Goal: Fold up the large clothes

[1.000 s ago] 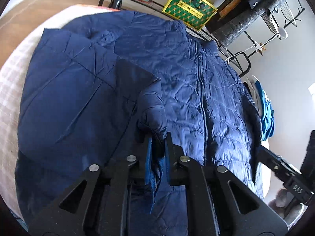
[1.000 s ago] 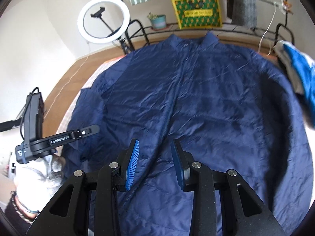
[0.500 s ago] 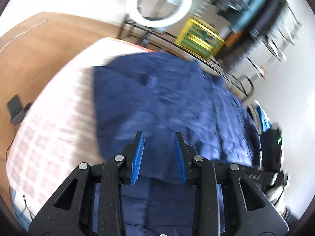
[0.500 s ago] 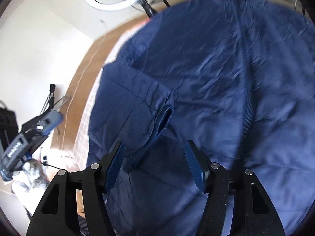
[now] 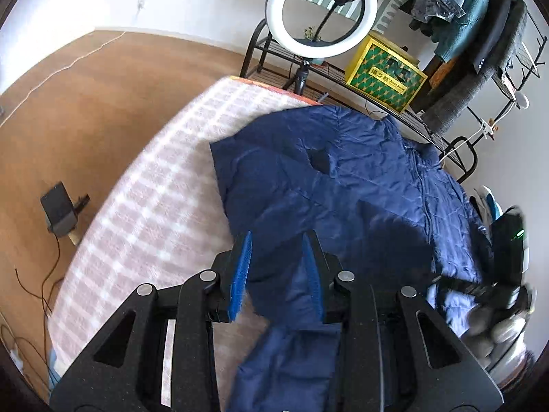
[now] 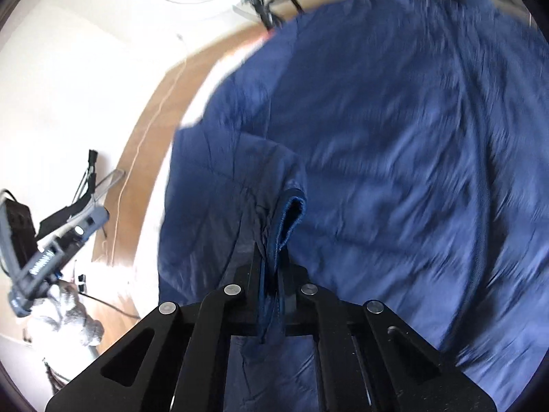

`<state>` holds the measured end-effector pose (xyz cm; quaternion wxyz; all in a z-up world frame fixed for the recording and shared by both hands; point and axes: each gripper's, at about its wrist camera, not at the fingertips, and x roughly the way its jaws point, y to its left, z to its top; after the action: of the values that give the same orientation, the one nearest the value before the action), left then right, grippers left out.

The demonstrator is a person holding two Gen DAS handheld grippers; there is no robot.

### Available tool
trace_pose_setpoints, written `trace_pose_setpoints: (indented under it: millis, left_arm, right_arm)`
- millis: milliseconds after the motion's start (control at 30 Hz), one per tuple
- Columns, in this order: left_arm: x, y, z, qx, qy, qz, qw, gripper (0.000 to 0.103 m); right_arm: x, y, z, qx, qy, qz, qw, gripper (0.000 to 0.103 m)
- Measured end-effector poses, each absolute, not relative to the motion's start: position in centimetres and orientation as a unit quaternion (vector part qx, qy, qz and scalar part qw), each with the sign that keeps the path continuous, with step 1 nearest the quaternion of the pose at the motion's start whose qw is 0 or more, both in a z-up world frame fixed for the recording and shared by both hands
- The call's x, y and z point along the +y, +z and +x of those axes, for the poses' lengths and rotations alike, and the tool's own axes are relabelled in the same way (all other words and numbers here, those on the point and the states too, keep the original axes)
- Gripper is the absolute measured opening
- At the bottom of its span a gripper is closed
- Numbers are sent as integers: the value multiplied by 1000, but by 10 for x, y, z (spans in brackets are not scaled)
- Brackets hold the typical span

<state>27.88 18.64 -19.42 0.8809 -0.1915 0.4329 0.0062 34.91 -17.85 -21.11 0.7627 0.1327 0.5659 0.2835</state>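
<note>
Navy puffer jacket (image 5: 360, 185) lies on checked blanket (image 5: 151, 213), whose left side is bare. Left gripper (image 5: 277, 274) is spread, holding nothing. Right gripper (image 6: 272, 281) clamps the sleeve cuff (image 6: 286, 219). Right view blurred.

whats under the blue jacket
A pink-and-white checked blanket lies under the navy jacket, showing bare beside it. How far it runs beneath is covered. The right tongs are shut on the sleeve cuff; the left tongs are open.
</note>
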Motion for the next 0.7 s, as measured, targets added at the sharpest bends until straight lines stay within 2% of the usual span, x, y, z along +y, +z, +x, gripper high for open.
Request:
trace_pose_setpoints:
  millis: [167,500,700]
  left_arm:
    - [195,-217,290,434,-23,-242,868,31]
    - [147,-232,347,451,-63,-202,867,31]
    - [107,-237,382,462,-70,-151,871,31]
  right_arm:
    - [-212,-181,380,530,269,120,796,4]
    - [-312,-146,439,472,177,102,857,4]
    - [-373,-159,455,466,122,127,867,4]
